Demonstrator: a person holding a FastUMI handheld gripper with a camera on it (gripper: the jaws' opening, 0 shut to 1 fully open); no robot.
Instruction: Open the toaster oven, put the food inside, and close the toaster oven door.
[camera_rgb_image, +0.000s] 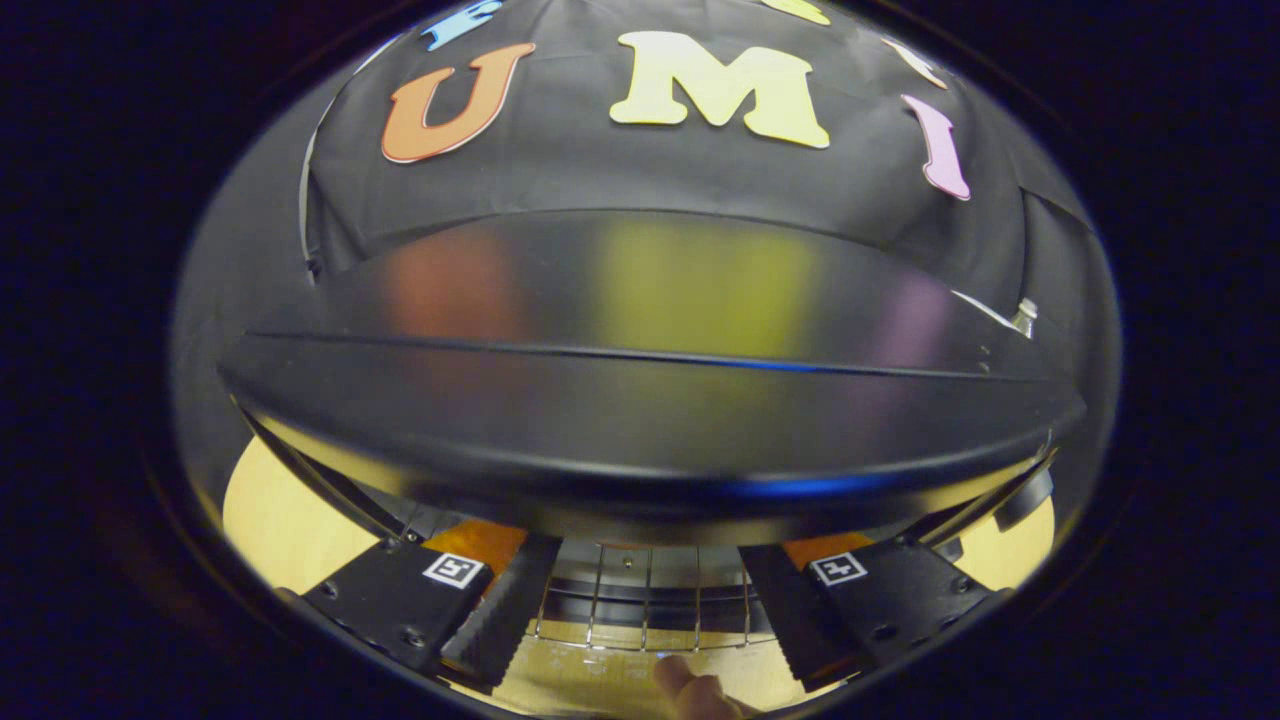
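Now gripper (645, 610) spread wide, empty, low in frame before the toaster oven (650, 400) filling center, wire rack (645, 590) between fingers; probably back out level, then shut door.

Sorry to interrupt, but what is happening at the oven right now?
A person is holding a handheld gripper up close to a black toaster oven on a wooden table. The fingers are open with nothing between them, and a wire rack shows just beyond them. Something small and tan, perhaps the food, lies just ahead of them.
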